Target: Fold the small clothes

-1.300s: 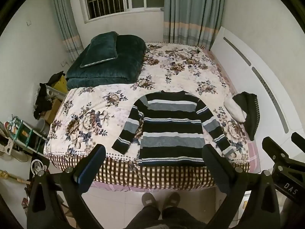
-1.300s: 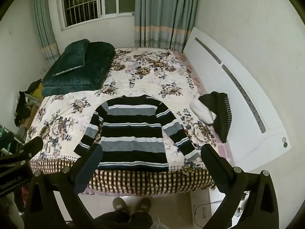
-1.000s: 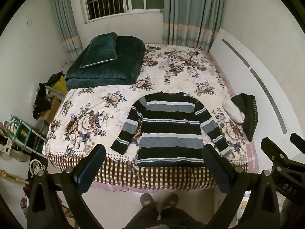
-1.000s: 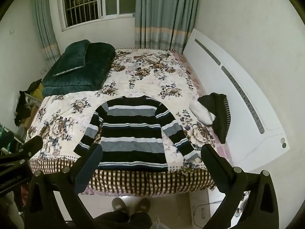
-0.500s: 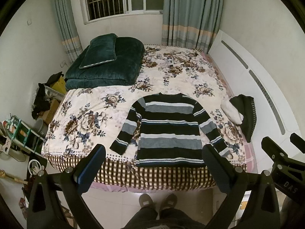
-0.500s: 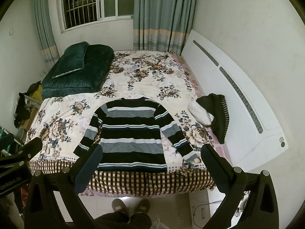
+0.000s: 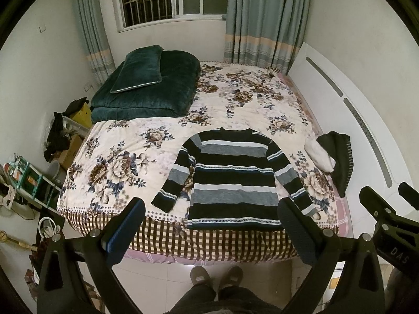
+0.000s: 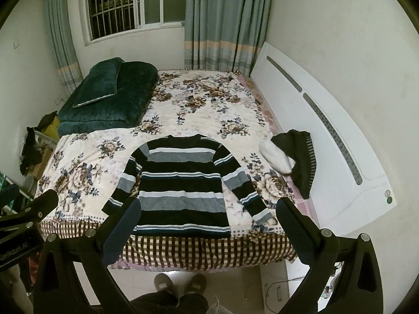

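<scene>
**A:** What am I looking at from where you sit?

**B:** The biggest thing is the bed [image 7: 162, 146], covered with a floral spread, with a brown checked edge hanging down the near side. I see a white headboard [image 8: 301, 110] along its right side. At the far left corner lies a folded dark green quilt [image 7: 157, 91] with a matching pillow [image 7: 138, 70] resting on top of it.

**A:** And the garment?

**B:** The striped sweater [image 7: 233, 180] lies flat on the spread, near the front edge of the bed, neck pointing away from me and hem almost at the checked border. Both sleeves angle outward and down. The bands are black, grey and white.

**A:** Anything else on the bed?

**B:** A dark garment [image 8: 301, 162] draped at the right edge by the headboard, touching a white bundle [image 8: 275, 154] just beside it.

**A:** The tongs?

**B:** My left gripper [image 7: 209, 222] is spread wide with nothing between its fingers. My right gripper [image 8: 207, 219] is likewise wide apart and empty. Both hang above the floor in front of the bed, well apart from the sweater.

**A:** Smallest details?

**B:** The person's two slippers [image 8: 180, 284] on the tiled floor, toes toward the bed.
</scene>
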Demonstrator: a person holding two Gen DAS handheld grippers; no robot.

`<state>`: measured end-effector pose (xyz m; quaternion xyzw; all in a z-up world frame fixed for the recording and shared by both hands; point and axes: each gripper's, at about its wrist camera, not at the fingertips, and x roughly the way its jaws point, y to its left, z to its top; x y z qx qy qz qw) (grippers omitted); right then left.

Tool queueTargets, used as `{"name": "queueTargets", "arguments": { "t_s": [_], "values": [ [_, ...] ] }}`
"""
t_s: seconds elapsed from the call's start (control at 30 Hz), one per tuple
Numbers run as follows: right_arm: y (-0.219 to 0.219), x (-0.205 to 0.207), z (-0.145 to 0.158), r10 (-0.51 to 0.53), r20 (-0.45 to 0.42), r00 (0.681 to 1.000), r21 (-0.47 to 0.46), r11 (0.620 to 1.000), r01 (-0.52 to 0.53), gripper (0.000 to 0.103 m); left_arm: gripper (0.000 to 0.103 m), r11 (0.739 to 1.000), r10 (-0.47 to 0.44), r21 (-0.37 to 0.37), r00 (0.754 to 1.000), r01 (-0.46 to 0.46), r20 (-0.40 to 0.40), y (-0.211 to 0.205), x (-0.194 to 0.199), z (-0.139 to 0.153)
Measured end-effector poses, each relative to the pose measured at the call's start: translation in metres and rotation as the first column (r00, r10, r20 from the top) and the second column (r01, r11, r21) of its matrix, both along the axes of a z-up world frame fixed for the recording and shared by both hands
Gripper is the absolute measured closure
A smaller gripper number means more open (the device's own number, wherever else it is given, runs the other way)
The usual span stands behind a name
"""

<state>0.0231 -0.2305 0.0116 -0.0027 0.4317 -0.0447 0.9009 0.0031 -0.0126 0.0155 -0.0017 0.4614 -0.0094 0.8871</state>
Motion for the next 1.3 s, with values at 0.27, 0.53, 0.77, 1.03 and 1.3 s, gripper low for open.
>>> {"name": "queueTargets", "arguments": {
  "t_s": [0.27,0.53,0.77,1.03,1.3],
  "values": [
    [0.0,0.0,0.0,0.001,0.002,1.0,-0.002,1.0,-0.001,0.0,0.0,1.0,-0.002,-0.003,1.0,0.002,0.001,0.001,0.0,0.0],
    [-0.001,0.006,0.008,0.003,0.002,1.0,-0.001,1.0,-0.003,0.0,0.0,1.0,0.0,-0.006,1.0,0.0,0.003,0.005,0.001,0.003],
    [0.0,0.005,0.007,0.003,0.004,1.0,-0.001,1.0,-0.003,0.0,0.0,1.0,0.001,-0.006,1.0,-0.001,0.003,0.005,0.003,0.007],
    [0.0,0.005,0.01,0.004,0.004,1.0,-0.002,1.0,-0.004,0.0,0.0,1.0,0.002,-0.008,1.0,-0.002,0.006,0.006,0.001,0.004],
    [-0.001,0.004,0.008,0.003,0.007,1.0,-0.001,1.0,-0.003,0.0,0.0,1.0,0.002,-0.008,1.0,-0.002,0.008,0.006,0.001,0.005]
  ]
}}
